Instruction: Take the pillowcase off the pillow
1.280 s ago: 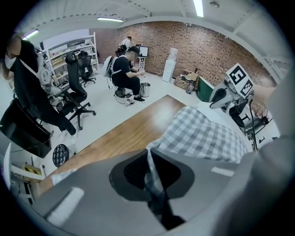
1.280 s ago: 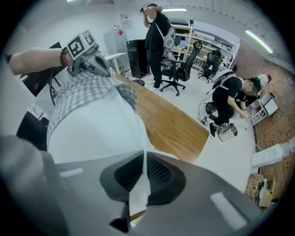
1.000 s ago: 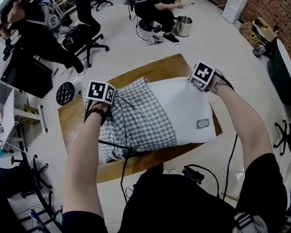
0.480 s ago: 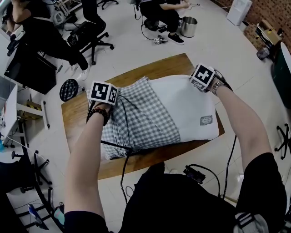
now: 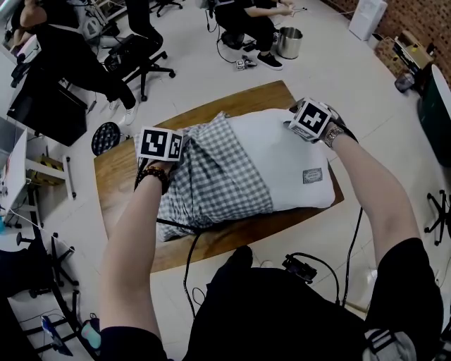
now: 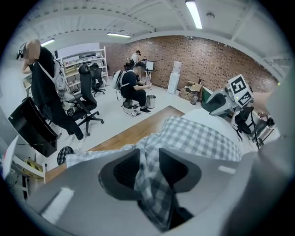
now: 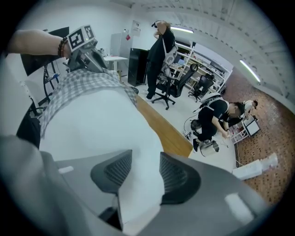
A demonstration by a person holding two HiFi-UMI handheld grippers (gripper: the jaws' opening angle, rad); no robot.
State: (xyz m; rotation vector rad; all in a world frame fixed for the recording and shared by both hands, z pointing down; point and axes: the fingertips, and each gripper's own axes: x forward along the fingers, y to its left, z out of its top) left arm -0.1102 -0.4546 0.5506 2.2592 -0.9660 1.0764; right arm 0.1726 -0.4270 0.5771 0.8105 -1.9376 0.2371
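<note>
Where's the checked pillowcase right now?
The pillowcase covers the pillow's left half on the wooden table in the head view, a fold between the left gripper's opening jaws.

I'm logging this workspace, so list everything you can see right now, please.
pillow: one, white, on the table, right part bare
pillowcase: one, grey-white check, over the pillow's left part
table: one, wooden, under the pillow
bucket: one, metal, floor beyond the table
office chairs: at least two, black, floor beyond the table's left
seated person: one, dark clothes, beside the bucket
left claw: one, grey, jaws opening, pillowcase fabric between them
right claw: one, grey, jaws opening, pillow corner between them
</note>
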